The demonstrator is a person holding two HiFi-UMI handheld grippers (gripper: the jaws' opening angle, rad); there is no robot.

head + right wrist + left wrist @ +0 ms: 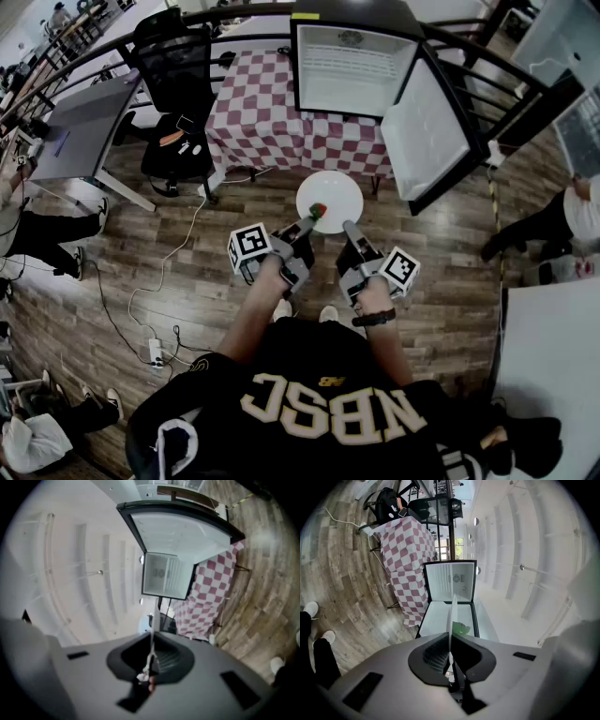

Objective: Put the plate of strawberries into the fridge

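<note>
- We hold a white plate [330,199] in the air over the wooden floor [187,244], just short of the worktop covered in a red-and-white checked cloth [272,122].
- The plate lies flat, face up. It is round, so it has no long axis. Its near rim faces us and its far rim faces the fridge [354,70].
- The left gripper [305,225] has its fingers pressed together on the near-left rim of the plate, pinching it.
- In the left gripper view [450,653] the plate [451,620] shows edge-on as a thin white line that runs away from the fingers toward the fridge [451,581].
- The right gripper [351,228] pinches the near-right rim in the same way, its fingers closed on the thin edge.
- In the right gripper view [151,660] the plate [153,620] is again a thin line leading toward the fridge [166,576].
- One strawberry [317,212], red with green leaves, sits on the plate just beside the tips of the left gripper. We see its green [461,629] next to the plate's edge in the left gripper view.
- The fridge stands on the checked worktop with its white inside facing us. Its door [427,131] is swung wide open to the right in the head view.
- A black chair [173,56] stands left of the worktop.
</note>
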